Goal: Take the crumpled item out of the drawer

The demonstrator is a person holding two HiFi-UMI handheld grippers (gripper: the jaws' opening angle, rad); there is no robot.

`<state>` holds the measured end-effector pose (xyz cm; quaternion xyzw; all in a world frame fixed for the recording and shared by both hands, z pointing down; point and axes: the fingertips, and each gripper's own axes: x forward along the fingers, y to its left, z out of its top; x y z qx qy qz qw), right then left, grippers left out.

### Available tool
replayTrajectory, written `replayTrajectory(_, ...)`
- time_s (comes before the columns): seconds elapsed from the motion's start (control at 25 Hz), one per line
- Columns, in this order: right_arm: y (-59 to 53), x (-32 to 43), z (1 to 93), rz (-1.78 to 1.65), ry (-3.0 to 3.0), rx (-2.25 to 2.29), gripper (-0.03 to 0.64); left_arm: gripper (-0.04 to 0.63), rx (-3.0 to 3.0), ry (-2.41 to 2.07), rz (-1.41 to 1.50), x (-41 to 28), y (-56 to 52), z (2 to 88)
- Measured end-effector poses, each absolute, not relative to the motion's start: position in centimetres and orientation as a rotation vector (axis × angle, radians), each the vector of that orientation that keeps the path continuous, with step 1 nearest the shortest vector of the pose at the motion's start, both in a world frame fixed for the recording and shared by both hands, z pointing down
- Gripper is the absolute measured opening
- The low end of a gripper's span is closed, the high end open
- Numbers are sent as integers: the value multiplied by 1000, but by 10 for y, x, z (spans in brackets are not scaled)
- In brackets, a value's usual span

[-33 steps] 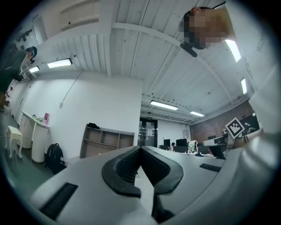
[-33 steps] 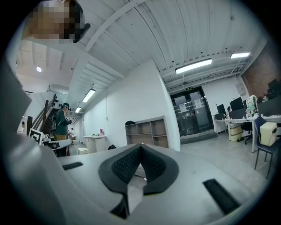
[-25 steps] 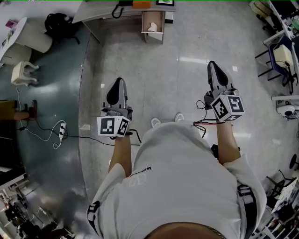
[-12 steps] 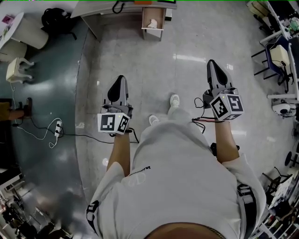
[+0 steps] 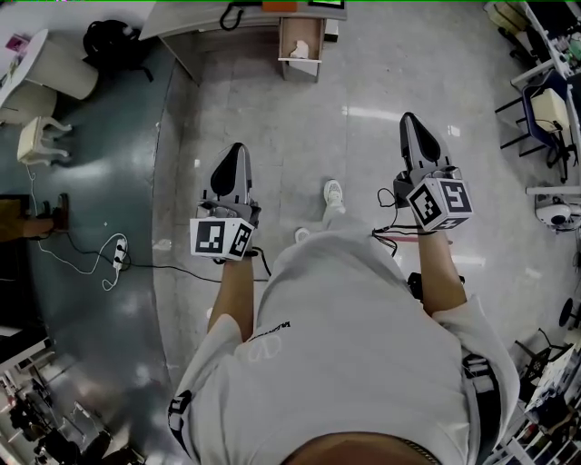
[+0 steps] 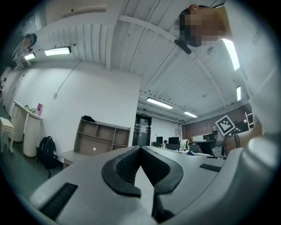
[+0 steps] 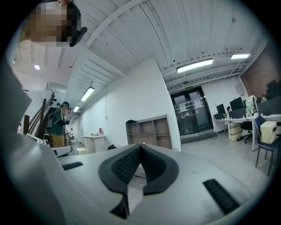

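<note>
Desk (image 5: 195, 14): cut off by the top edge, only its front showing. Below it, an open wooden drawer (image 5: 282, 50) holds the white crumpled item (image 5: 299, 50) near its middle; the item is too small to resolve further. The print on the shirt (image 5: 363, 363) is too small to read. Each marker cube (image 5: 221, 240) bears black-and-white squares. Left gripper (image 5: 238, 151) and right gripper (image 5: 408, 121): smooth grey plastic, both clenched on nothing, ribbed black pads (image 6: 124, 169) meeting at the tips; both are well apart from the drawer.

black backpack (image 5: 113, 41) top left | power strip (image 5: 119, 255) on floor (cable trailing) | chair (image 5: 549, 109) far right
</note>
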<state>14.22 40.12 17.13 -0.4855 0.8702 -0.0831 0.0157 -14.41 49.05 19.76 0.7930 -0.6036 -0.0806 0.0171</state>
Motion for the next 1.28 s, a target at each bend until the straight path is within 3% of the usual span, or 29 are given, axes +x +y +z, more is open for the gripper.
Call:
replayTrajectory(0.6, 265, 143, 185, -328, 2735, -1411, 2, 0, 2469, -1873, -179, -121, 349, 200)
replayTrajectory(1.28, 106, 195, 207, -393, 2752, -1382, 1, 0, 2457, -1899, -77, -67, 194, 208)
